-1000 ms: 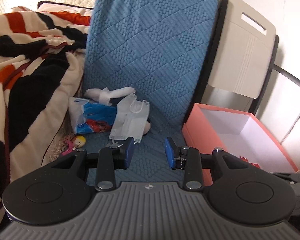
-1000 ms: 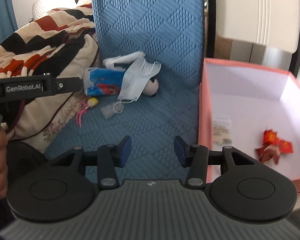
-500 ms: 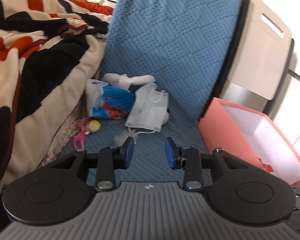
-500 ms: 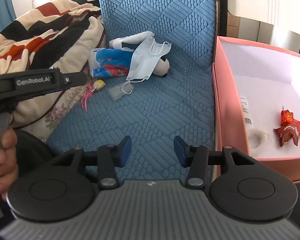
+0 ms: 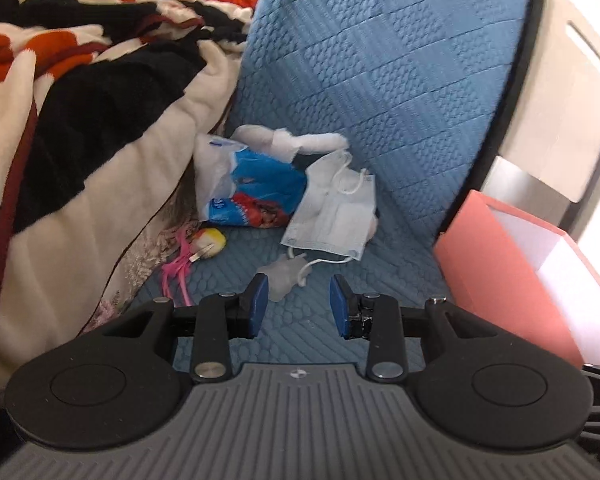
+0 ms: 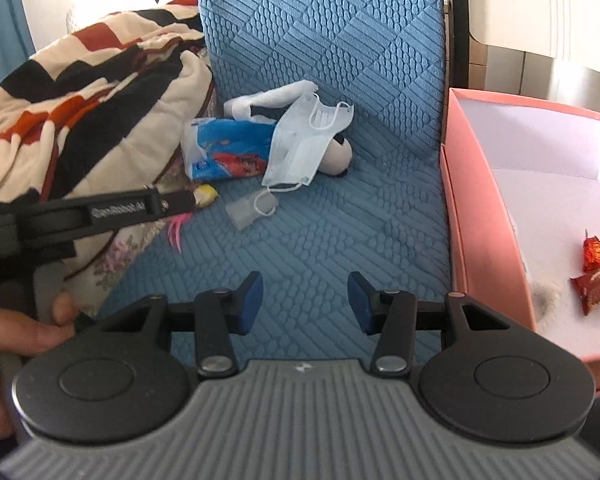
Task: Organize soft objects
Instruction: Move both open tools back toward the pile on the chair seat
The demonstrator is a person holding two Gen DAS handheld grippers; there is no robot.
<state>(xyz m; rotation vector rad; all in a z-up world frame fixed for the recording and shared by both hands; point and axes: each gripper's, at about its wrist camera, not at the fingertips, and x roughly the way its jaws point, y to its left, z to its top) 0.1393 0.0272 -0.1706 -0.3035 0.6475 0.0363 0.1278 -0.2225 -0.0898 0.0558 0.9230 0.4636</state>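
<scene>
left gripper (image 5: 299, 301): i have its jaws parted and empty, low over the blue cushioned seat (image 6: 324, 232), just short of a small pale wad (image 5: 281, 277).
right gripper (image 6: 305, 301): jaws apart, holding nothing, hovering over bare seat beside the pink box (image 6: 485, 216).
soft things: face mask (image 5: 332, 216), tissue pack (image 5: 256, 192), white plush (image 6: 276, 98) and a yellow-headed toy (image 5: 208, 240) heaped at the seat back (mask draped over the plush).
box: holds red wrappers (image 6: 596, 276) already.
risk: the mask's ear loop (image 5: 320, 263) lies across the wad, so pinching one may drag both.
risk two: the striped blanket (image 5: 80, 128) crowds the pile; i could snag its edge.
</scene>
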